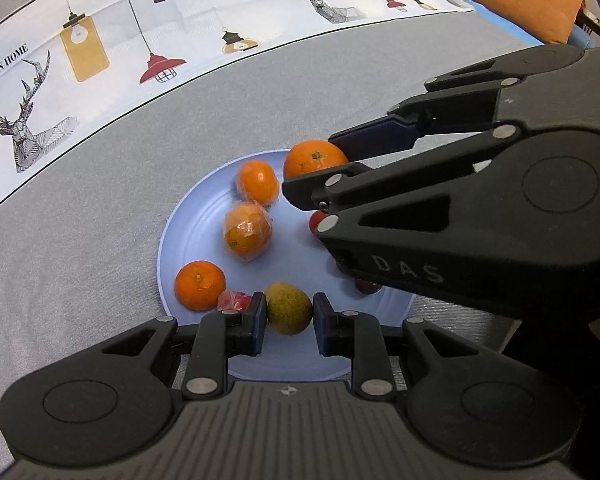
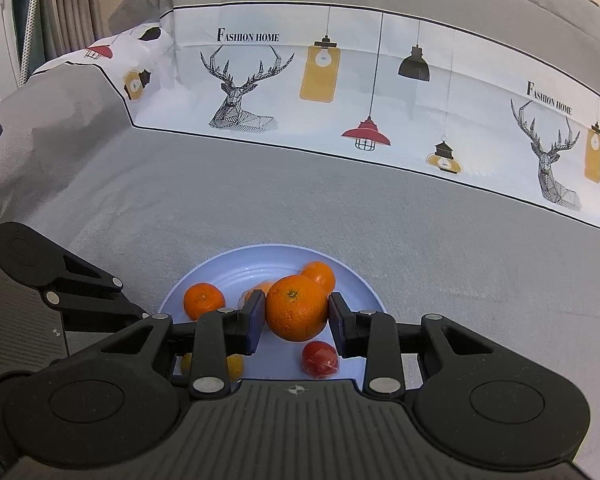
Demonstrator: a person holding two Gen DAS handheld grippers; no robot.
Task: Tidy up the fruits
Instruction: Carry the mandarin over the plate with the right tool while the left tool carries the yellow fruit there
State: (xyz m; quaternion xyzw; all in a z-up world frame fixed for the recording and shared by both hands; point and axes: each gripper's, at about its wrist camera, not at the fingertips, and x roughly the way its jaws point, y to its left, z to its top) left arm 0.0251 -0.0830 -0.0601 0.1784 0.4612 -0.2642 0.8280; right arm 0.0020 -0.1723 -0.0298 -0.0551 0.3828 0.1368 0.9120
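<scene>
A round pale-blue plastic plate (image 2: pixel 356 280) is set on a grey woven cloth (image 2: pixel 260 200), with bare cloth seen all round its rim except on the near side, which is hidden by the grippers. Beyond it, a white printed band of deer heads and hanging lamps (image 2: pixel 340 92) is laid across the cloth; an orange cushion (image 1: pixel 520 0) is seen at the far edge of the left wrist view.

On the plate, a plain small orange mandarin (image 1: pixel 199 285), two film-wrapped mandarins (image 1: pixel 247 232) and a small red wrapped fruit (image 2: pixel 319 359) are spread about — mostly apart.

A large round orange (image 2: pixel 297 307) is pinched between the pads of the right gripper (image 2: pixel 296 320), raised above the plate. A yellow-green citrus fruit (image 1: pixel 287 307) is held between the pads of the left gripper (image 1: pixel 290 322) — low, at the plate's near part.
</scene>
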